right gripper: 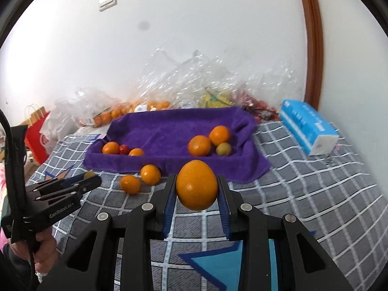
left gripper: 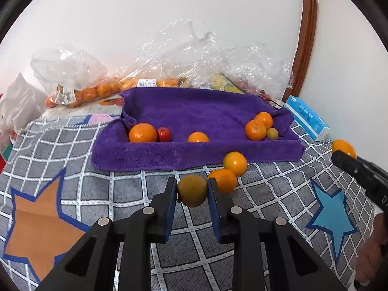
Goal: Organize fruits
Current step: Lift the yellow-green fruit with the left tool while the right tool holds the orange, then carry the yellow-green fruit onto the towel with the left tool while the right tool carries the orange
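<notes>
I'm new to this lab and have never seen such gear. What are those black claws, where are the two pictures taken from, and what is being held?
No robot here: a person holds a two-finger gripper in each hand, each carrying a forward-looking camera. One picture looks along the left gripper, shut on a small yellow-green fruit. The other looks along the right gripper, shut on a large orange. On the checked bedcover lies a purple towel shaped like a tray, holding oranges and smaller fruit. Two loose oranges lie in front of it.
</notes>
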Motion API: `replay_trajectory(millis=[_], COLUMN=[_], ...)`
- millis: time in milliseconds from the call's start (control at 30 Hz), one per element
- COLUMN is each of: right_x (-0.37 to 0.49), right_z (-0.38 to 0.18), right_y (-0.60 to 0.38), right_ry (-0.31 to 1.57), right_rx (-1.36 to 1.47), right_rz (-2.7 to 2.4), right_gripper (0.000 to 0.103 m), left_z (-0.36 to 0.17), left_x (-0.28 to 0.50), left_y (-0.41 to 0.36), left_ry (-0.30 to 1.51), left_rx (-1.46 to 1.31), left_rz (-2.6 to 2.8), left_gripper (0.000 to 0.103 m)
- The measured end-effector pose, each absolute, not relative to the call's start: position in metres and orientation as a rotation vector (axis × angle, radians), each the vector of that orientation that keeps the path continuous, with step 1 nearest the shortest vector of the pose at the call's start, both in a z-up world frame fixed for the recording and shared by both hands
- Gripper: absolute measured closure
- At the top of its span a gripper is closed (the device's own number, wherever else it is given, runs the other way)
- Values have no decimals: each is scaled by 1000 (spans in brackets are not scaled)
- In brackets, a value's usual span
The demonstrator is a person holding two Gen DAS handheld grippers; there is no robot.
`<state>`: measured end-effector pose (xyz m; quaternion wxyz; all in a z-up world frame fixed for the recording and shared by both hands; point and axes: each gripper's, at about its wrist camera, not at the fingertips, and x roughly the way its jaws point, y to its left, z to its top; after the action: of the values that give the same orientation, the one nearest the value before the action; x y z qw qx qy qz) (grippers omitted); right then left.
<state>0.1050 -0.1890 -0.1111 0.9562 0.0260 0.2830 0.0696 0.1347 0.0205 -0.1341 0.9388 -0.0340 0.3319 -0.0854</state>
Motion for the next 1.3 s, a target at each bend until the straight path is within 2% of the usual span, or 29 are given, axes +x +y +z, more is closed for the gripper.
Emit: replay_trajectory(millis=[833, 1167, 1300], right_x=[140, 170, 185], right_z=[-49, -39, -38], right_y=[-187, -193, -188], right_ry=[464, 479, 481], right_rx=[48, 109, 107], right_rz=[114, 108, 112], right_gripper=[71, 71, 71], left_z=[-60, -42, -47], left_x=[137, 147, 161], left_y=[59, 68, 70], left_ry=[618, 518, 532], left_rx=[-111, -92, -98], left_rz=[-78, 15, 20], left_gripper=[79, 79, 79])
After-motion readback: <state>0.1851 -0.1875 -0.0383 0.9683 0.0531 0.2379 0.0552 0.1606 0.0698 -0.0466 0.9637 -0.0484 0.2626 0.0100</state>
